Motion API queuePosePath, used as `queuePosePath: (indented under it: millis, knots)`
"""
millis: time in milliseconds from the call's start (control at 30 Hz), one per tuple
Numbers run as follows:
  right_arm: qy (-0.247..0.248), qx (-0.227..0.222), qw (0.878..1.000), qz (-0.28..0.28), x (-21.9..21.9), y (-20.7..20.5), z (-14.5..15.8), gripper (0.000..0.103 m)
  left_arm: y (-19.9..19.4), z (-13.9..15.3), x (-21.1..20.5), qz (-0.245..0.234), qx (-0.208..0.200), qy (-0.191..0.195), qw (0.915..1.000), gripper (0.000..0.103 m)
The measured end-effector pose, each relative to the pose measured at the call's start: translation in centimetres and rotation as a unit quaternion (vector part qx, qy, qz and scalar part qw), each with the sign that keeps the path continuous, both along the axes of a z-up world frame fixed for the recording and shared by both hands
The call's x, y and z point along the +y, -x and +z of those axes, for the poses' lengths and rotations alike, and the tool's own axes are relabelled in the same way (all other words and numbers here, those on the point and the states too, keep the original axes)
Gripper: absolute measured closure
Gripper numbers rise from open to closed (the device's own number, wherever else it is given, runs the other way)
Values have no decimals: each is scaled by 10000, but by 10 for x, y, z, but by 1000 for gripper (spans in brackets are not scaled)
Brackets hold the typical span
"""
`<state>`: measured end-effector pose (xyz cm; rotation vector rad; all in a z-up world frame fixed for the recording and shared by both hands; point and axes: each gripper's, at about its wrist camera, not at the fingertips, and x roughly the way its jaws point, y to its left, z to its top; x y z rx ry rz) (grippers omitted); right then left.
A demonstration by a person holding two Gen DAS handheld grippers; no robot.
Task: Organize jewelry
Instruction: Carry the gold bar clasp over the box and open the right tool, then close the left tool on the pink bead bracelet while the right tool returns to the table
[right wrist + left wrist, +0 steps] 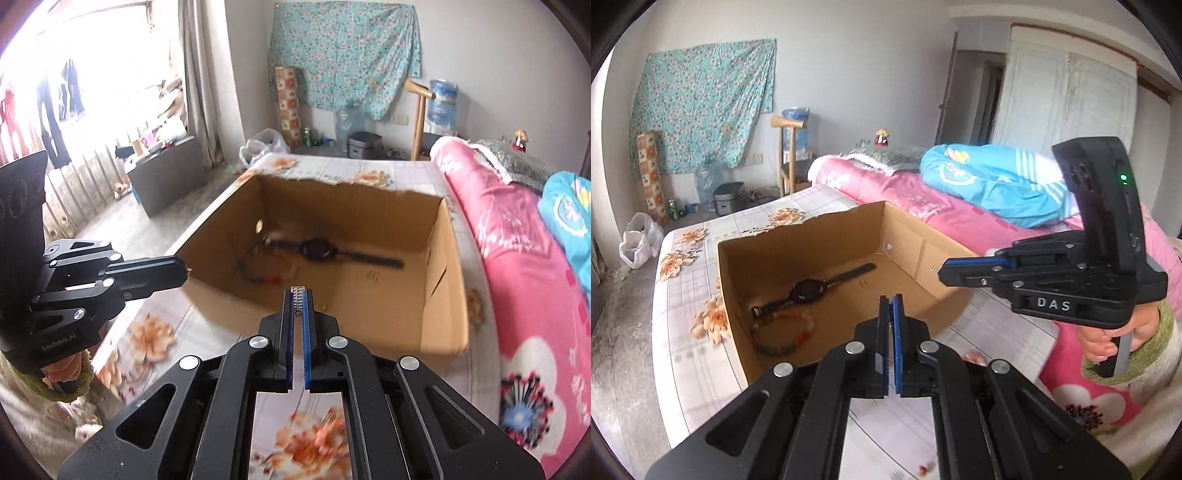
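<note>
An open cardboard box point(923, 258) point(369, 325) stands on the floral-covered table point(683, 295). A black watch point(805, 290) point(316, 249) and a coloured bead bracelet point(783, 347) point(258, 277) lie on its floor, with tiny gold pieces point(864, 283) beside them. My right gripper point(298, 295) point(938, 271) hovers at the box's near rim, shut on a small silver studded clip point(297, 293). My left gripper point(891, 299) point(186, 271) hangs over the box's near edge with its pads together. A tiny gold piece point(190, 270) pokes from its tip.
A bed with a pink floral quilt point(942, 210) point(517, 258) runs along the table's right side, with a blue blanket point(990, 184) on it. A hand point(1100, 339) grips the right gripper's handle. Small bits point(971, 356) lie on the table near the box.
</note>
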<state>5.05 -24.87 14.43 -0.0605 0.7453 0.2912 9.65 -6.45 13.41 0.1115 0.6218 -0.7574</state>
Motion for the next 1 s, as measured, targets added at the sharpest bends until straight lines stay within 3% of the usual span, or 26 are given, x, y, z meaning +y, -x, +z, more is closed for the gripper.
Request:
queuePosePath:
  millis: [167,333,700,1000]
  knots:
    - [-169,324,9993,-95,-16,-43,-7,101,-63,-17,-38,323,619,-768,9946,101]
    - [-53,659,9975,-230,-24,-76,-29,101,-98,-43,-72,607,733,-1413,9854,101]
    - [-66,980,9944,-390,-38,-94,-47,96,-118,-65,-84,812,980,-1685,9775,99]
    - [-126,825,9955,-438,-42,-94,-38,84,-118,-61,-79,990,816,-1757,9760,79]
